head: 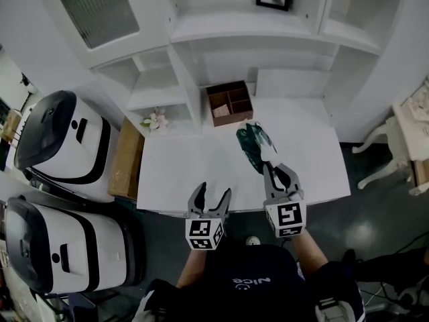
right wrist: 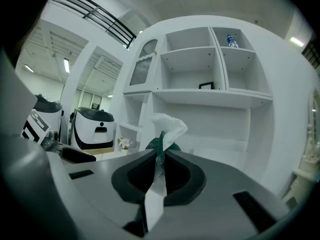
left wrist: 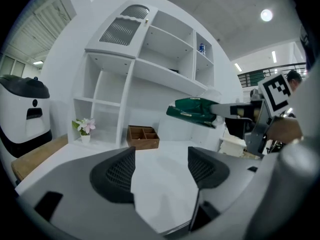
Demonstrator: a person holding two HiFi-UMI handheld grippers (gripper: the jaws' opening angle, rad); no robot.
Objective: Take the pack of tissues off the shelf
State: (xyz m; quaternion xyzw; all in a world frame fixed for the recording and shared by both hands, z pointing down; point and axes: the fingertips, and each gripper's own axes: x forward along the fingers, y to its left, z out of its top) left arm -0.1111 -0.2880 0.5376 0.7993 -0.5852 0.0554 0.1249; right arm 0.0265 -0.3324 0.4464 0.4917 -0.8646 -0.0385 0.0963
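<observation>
Pack of tissues (head: 255, 145) above tabletop (head: 181, 173); from it, compartment box (head: 230, 101) on the tabletop at 11 o'clock, flower pot (head: 155, 120) in shelf cubby at 9, right gripper (head: 273, 168) at 5, left gripper (head: 214, 192) at 7.

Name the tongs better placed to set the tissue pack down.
Right. The right tongs are shut on the green tissue pack above the white table; the left tongs stand open, empty.

Two tools (head: 214, 193) (head: 271, 168), one tissue pack (head: 253, 143), one wooden box (head: 230, 103), two machines (head: 60, 136) (head: 60, 247), one flowerpot (head: 155, 121).
</observation>
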